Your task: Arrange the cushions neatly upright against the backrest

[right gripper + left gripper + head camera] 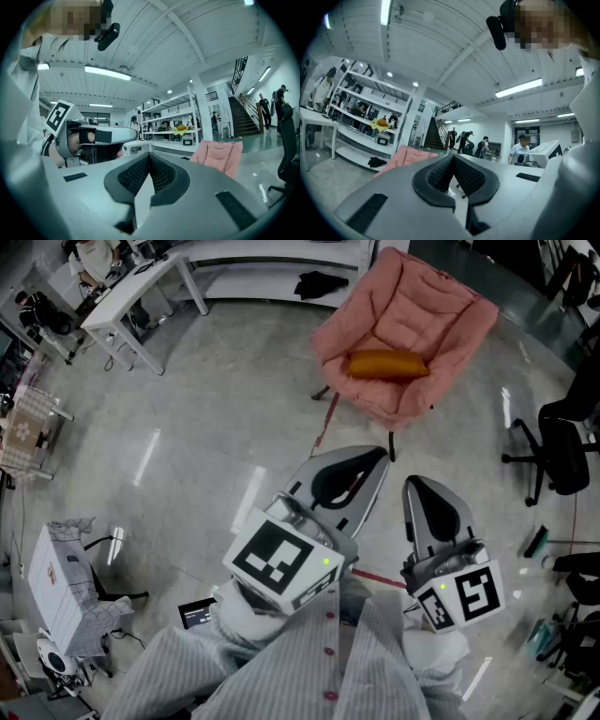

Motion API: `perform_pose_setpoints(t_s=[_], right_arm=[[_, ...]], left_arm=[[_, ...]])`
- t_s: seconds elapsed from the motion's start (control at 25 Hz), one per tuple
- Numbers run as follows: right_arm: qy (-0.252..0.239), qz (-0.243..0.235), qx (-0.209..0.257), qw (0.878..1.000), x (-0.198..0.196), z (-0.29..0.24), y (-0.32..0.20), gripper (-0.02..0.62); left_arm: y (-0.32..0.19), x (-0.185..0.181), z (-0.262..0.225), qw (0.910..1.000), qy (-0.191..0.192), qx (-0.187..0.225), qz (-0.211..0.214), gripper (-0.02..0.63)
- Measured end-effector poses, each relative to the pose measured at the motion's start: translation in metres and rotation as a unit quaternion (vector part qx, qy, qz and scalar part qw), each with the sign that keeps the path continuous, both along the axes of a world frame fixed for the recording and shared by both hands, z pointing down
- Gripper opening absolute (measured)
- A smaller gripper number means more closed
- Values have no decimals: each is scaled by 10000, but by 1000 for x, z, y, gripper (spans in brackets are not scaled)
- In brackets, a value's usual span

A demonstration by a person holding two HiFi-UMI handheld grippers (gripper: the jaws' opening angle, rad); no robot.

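Pink chair (403,329), orange cushion (387,364) flat

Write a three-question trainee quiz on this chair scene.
1. True or false: the orange cushion stands upright in the pink chair.
2. The left gripper is: A open and empty; B shut and empty; C shut on the cushion.
3. Does the right gripper touch the chair?
Key: 1 false, it lies flat across the chair; 2 B; 3 no, it is held well short of it.
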State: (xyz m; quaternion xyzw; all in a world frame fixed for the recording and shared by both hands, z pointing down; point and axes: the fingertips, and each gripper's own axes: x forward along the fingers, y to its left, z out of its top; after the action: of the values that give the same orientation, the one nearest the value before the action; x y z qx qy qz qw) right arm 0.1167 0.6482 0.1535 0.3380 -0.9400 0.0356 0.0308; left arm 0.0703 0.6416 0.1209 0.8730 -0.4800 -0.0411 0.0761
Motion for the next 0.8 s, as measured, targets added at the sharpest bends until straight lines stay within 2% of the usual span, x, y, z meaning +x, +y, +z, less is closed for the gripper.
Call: perform_pose_setpoints(t_s=[0.32,0.64,0.8], right_arm=[[-102,61,-39,9999,12,0,3,12],[-154,51,36,9999,36,-5,6,12],[-177,60,54,9998,47,-5,4,12]], left_arm=[[3,6,7,9999,-98,-25,-132,9],[7,29,1,9990,-274,271,-224,11],[6,39,4,9989,-292,255,-254,9]])
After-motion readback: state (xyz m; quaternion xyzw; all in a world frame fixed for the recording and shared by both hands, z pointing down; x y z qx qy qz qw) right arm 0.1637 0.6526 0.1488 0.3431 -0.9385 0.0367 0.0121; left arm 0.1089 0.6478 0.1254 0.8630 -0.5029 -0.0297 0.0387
